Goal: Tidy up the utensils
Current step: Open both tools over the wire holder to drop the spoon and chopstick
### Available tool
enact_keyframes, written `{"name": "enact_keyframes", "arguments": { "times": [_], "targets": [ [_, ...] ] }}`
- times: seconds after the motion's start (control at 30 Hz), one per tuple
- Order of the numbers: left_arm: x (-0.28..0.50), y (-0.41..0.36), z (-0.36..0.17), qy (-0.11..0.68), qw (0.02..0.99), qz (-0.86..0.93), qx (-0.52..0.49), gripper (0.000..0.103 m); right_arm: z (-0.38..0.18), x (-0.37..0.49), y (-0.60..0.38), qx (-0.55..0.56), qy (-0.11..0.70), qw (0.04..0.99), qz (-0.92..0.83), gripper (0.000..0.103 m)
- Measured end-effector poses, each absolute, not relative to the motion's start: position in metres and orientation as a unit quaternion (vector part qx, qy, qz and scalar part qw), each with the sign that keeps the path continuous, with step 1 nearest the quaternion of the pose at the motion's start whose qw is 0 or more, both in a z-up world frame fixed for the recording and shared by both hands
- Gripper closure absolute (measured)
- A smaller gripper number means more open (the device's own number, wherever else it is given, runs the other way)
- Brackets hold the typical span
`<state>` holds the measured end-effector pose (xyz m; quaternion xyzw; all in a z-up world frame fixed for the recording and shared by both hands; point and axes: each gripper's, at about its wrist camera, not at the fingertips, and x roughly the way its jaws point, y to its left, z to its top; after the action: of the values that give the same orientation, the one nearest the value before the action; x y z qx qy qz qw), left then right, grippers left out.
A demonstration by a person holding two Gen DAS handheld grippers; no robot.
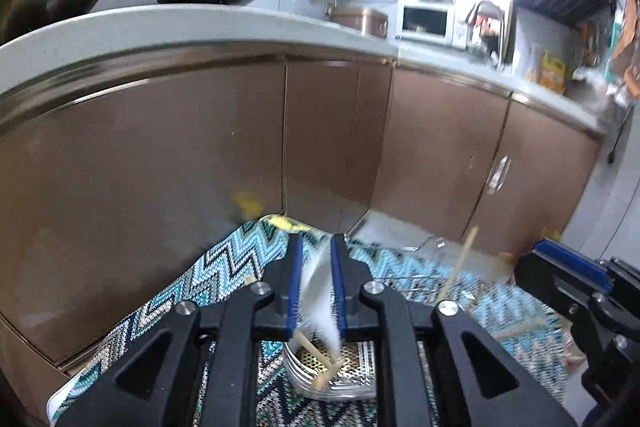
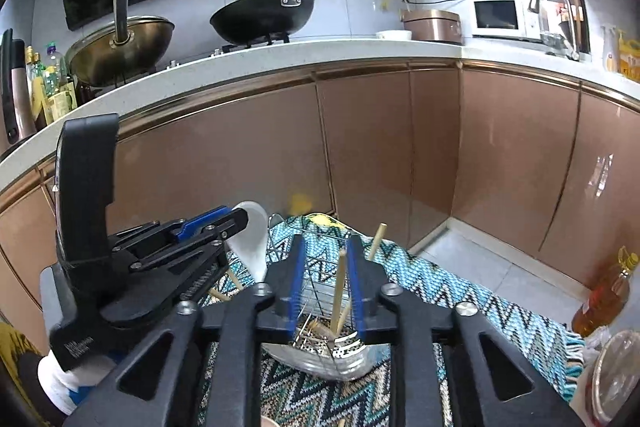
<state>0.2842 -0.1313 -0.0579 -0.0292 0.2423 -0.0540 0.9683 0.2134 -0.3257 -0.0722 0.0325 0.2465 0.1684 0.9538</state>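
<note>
Black tongs with blue pads fill the near edge of both views: the left tongs (image 1: 316, 283) stand narrowly parted around a blurred white spoon (image 1: 320, 301), the right tongs (image 2: 326, 283) narrowly parted around an upright wooden chopstick (image 2: 339, 291). Whether either pair presses its utensil I cannot tell. Both utensils point down into a perforated metal holder (image 2: 348, 359) on the zigzag-patterned cloth (image 2: 440, 291) before brown cabinets (image 2: 400, 147).

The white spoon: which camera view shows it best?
The right wrist view. There the white spoon shows its whole bowl, clear and sharp, beside the left gripper and above the rack. The left wrist view gives only a blurred white streak between the jaws.
</note>
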Motion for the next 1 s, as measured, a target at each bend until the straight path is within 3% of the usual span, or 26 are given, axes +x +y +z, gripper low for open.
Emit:
{"name": "enact_keyframes", "arguments": {
  "times": [0.07, 0.2, 0.53, 0.67, 1.0],
  "targets": [
    [0.268, -0.127, -0.041, 0.225, 0.972, -0.058, -0.028, 0.077, -0.061, 0.201, -0.329, 0.031, 0.239, 0.957, 0.163, 0.079],
    [0.233, -0.112, -0.005, 0.202, 0.977, -0.065, -0.021, 0.073, -0.030, 0.172, -0.335, 0.030, 0.216, 0.963, 0.156, 0.076],
    [0.098, -0.042, 0.097, 0.152, 0.987, -0.051, -0.018, 0.071, 0.053, 0.048, -0.342, 0.020, 0.147, 0.977, 0.156, 0.070],
    [0.048, -0.016, 0.112, 0.151, 0.986, -0.065, -0.026, 0.061, 0.073, -0.001, -0.347, 0.022, 0.130, 0.980, 0.152, 0.069],
    [-0.039, 0.028, 0.112, 0.152, 0.983, -0.098, -0.026, 0.054, 0.085, -0.079, -0.343, 0.033, 0.123, 0.982, 0.140, 0.067]
  ]
}}
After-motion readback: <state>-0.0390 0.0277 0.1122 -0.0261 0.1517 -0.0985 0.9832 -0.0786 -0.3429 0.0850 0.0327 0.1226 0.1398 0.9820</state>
